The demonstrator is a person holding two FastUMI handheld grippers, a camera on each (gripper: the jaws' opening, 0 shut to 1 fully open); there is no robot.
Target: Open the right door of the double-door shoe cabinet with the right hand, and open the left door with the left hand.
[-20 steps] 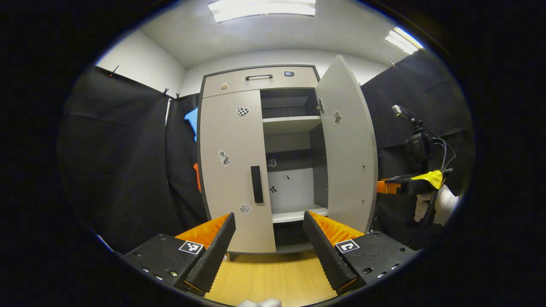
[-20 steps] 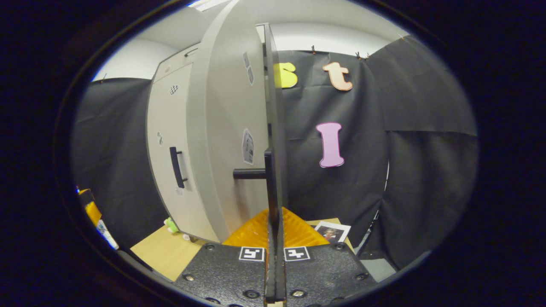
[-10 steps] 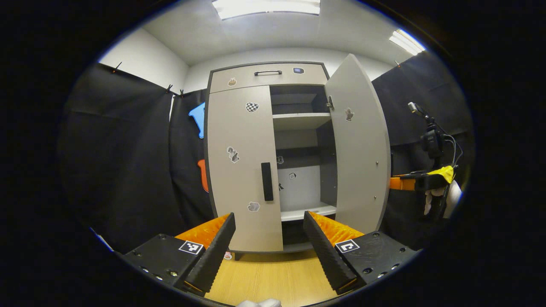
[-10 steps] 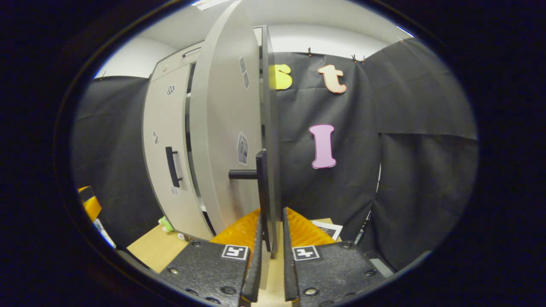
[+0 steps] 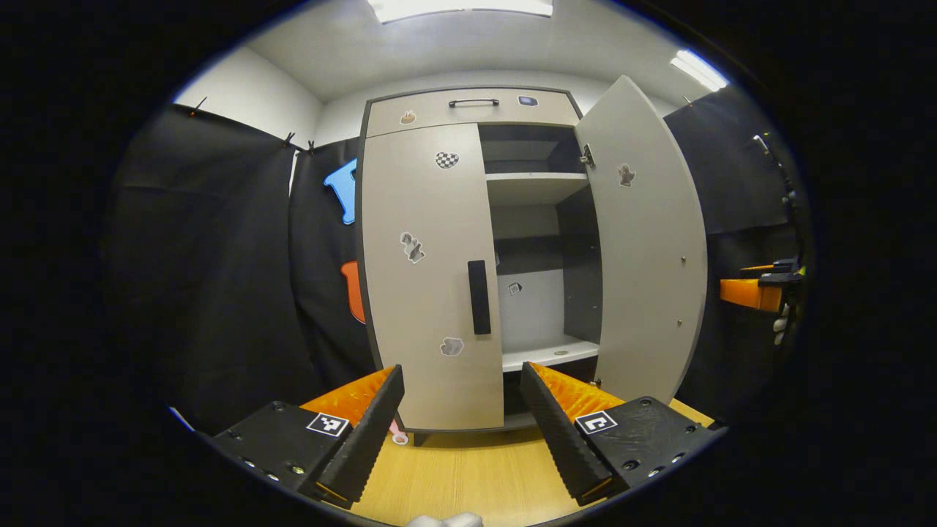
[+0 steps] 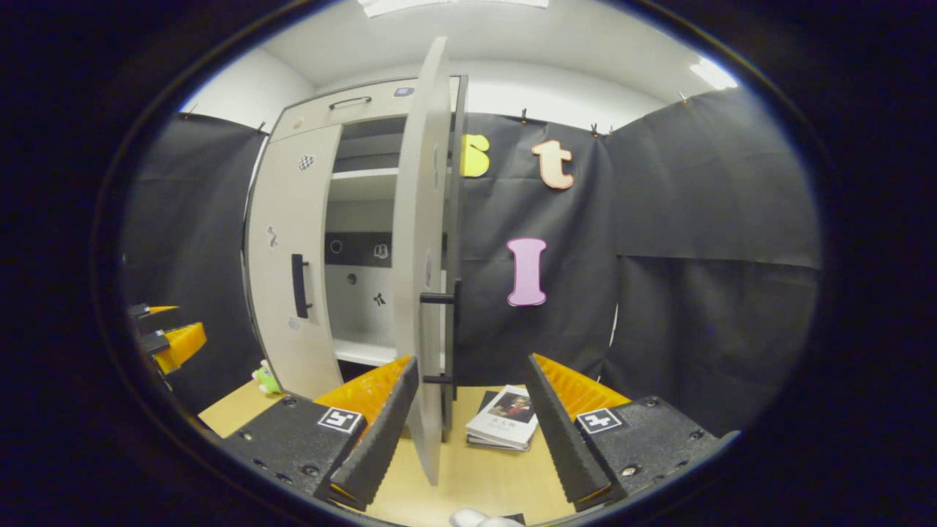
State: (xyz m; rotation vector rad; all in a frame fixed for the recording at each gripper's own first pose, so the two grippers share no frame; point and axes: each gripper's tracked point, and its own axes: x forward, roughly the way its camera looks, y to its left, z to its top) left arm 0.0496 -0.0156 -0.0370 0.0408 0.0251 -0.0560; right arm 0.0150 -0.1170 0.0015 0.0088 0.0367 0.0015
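The grey shoe cabinet (image 5: 472, 110) stands ahead in the left gripper view. Its left door (image 5: 432, 271) is closed, with a dark vertical handle (image 5: 478, 296). The right door (image 5: 648, 241) is swung wide open, showing shelves inside. My left gripper (image 5: 461, 369) is open and empty, a short way in front of the left door. In the right gripper view the right door (image 6: 424, 241) stands edge-on, its handle (image 6: 450, 329) just beyond my open right gripper (image 6: 472, 362), which touches nothing. The left door's handle (image 6: 299, 285) shows farther left.
A book (image 6: 509, 417) lies on the wooden floor (image 6: 483, 476) behind the open door. A small green toy (image 6: 265, 379) sits by the cabinet's foot. The other gripper (image 5: 754, 289) shows at the far right of the left gripper view. Black cloth walls close in both sides.
My right gripper let go of the right door's handle, opened and backed away; the door swung wider. My left gripper came nearer to the cabinet.
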